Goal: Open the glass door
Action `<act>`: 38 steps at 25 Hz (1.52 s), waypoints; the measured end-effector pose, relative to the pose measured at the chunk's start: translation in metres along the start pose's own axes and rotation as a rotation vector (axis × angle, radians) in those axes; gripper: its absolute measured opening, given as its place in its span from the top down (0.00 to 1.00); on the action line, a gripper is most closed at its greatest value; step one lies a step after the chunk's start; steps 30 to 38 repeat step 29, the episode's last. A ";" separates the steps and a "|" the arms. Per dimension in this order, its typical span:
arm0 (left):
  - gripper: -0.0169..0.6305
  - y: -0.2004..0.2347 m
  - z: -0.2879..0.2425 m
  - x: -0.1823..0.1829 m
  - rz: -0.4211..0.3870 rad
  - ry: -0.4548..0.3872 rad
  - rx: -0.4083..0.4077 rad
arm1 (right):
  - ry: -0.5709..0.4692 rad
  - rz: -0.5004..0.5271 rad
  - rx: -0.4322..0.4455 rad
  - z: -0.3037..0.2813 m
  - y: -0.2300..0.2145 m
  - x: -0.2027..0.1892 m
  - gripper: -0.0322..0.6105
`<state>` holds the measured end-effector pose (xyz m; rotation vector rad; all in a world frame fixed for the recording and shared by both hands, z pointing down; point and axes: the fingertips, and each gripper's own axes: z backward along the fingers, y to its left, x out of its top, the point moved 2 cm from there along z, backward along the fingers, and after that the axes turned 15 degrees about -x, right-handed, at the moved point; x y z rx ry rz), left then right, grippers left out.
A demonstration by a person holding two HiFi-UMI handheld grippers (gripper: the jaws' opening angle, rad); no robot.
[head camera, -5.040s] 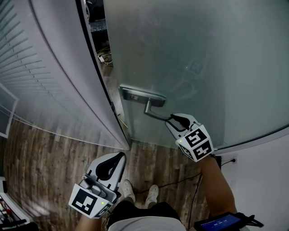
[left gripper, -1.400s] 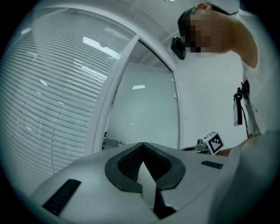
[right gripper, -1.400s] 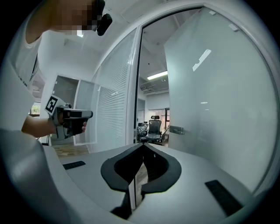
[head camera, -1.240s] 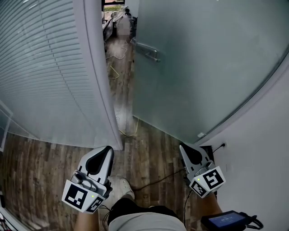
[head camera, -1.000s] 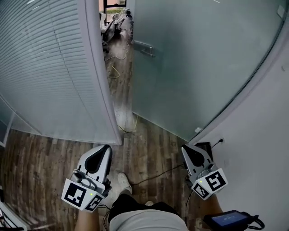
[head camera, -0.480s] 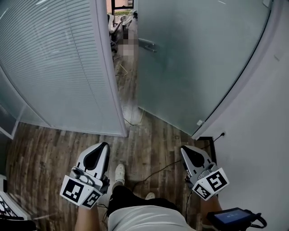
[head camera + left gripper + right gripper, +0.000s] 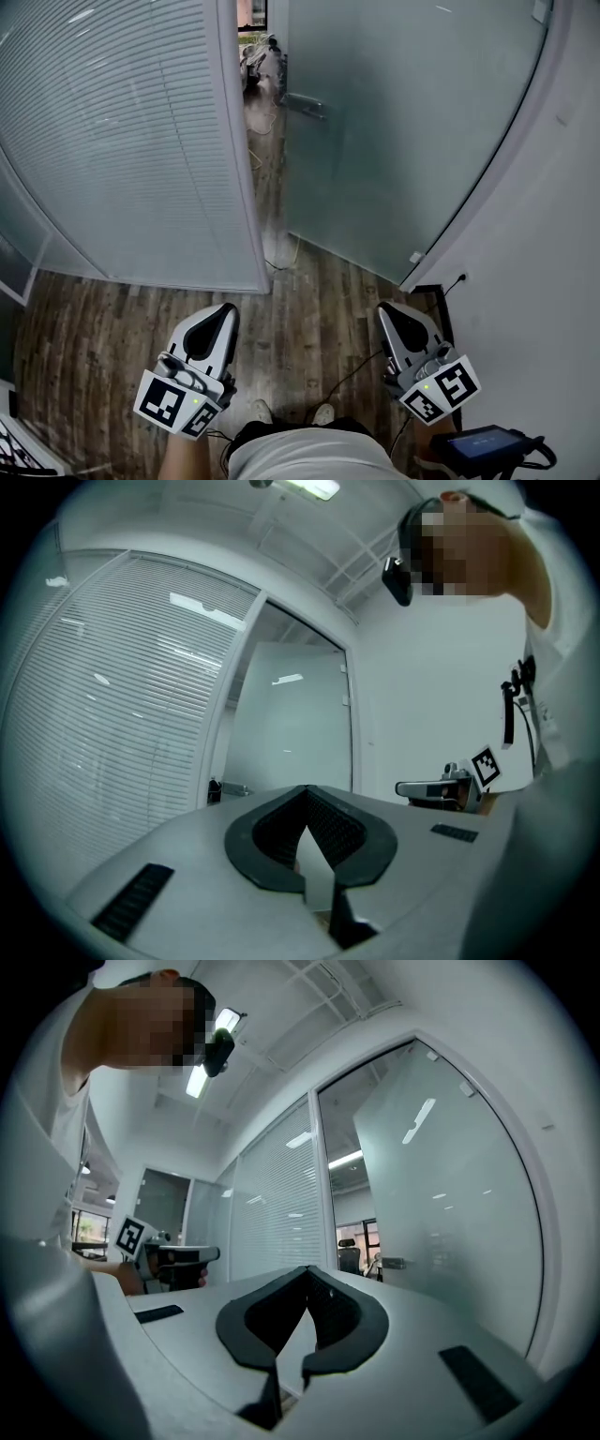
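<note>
Two closed claws (image 7: 223,312) (image 7: 386,313), glass door (image 7: 403,131) well ahead

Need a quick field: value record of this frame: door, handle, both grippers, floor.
glass door: frosted, swung open, with a gap beside the blinds partition
door handle: metal lever near the door's free edge, nothing touching it
left gripper: shut, empty, held low over the floor
right gripper: shut, empty, clear of the door
floor: wood planks, with a thin cable lying on it
task status: door stands open
</note>
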<state>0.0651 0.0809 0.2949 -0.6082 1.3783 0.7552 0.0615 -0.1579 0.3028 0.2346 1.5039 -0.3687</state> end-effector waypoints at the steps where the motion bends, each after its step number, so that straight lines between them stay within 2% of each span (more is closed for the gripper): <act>1: 0.97 0.004 0.005 -0.001 -0.004 -0.001 -0.007 | -0.011 -0.001 -0.016 -0.002 0.006 0.001 0.95; 6: 0.97 0.023 0.031 -0.009 -0.018 0.000 -0.043 | -0.051 0.011 -0.087 -0.007 0.039 -0.009 0.95; 10: 0.97 0.042 0.039 0.001 -0.014 -0.006 -0.054 | -0.053 0.037 -0.116 -0.017 0.060 0.002 0.95; 17: 0.97 0.030 0.039 -0.003 -0.020 -0.019 -0.077 | -0.054 0.065 -0.143 -0.002 0.059 -0.002 0.95; 38: 0.97 0.019 0.024 0.000 -0.018 -0.017 -0.080 | -0.048 0.076 -0.139 -0.005 0.043 0.005 0.95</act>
